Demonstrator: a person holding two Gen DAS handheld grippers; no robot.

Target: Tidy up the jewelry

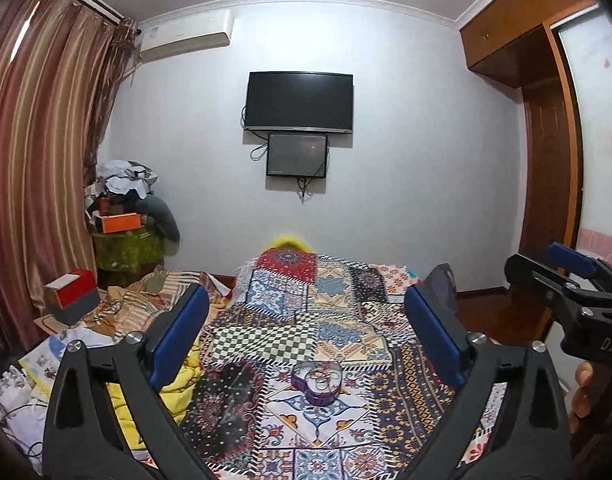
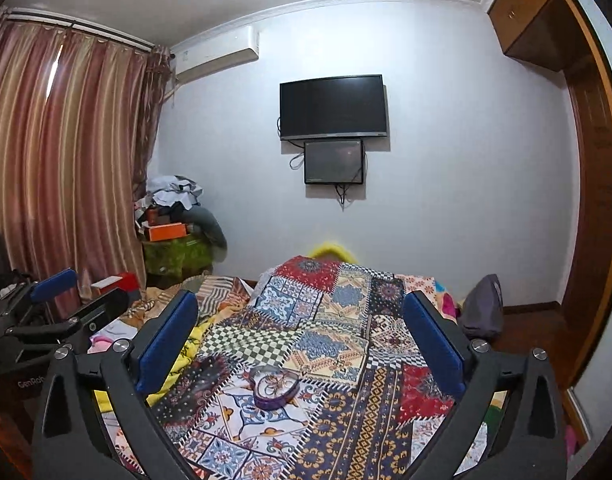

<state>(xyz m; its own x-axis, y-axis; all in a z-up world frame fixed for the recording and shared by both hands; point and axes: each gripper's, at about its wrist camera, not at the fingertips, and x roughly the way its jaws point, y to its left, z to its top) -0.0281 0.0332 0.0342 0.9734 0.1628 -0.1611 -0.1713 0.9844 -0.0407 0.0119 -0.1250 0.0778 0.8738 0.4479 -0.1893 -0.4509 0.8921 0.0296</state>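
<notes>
We have the heart-shaped jewelry tin (image 1: pixel 317 383) lying open on the patchwork bedspread (image 1: pixel 306 320), near us and roughly midway across the bed. Inside it we make out thin looping rings or bangles (image 1: pixel 321 378), though they are too small and blurred to tell apart or count. The purple wall of the tin is low and looks like thin sheet metal, so we judge it light and stiff, liable to skate or tip on the soft cover if pushed from one side. The pieces inside are likely slick, slender and easy to pinch askew; we would take a ring across its band rather than at its edge, and steady the tin by its rim (image 2: pixel 283 394) at the straight flank of the heart, not at the point.

Our left claw (image 1: pixel 306 332) hangs above the bedspread with its blue pads well apart, holding nothing. Our right claw (image 2: pixel 301 334) is likewise spread wide and empty, the tin showing between its fingers.

Far off, a dark television (image 1: pixel 299 102) hangs on the wall, with striped curtains (image 1: pixel 41 160) on the left and a wooden wardrobe (image 1: pixel 542 100) on the right.
</notes>
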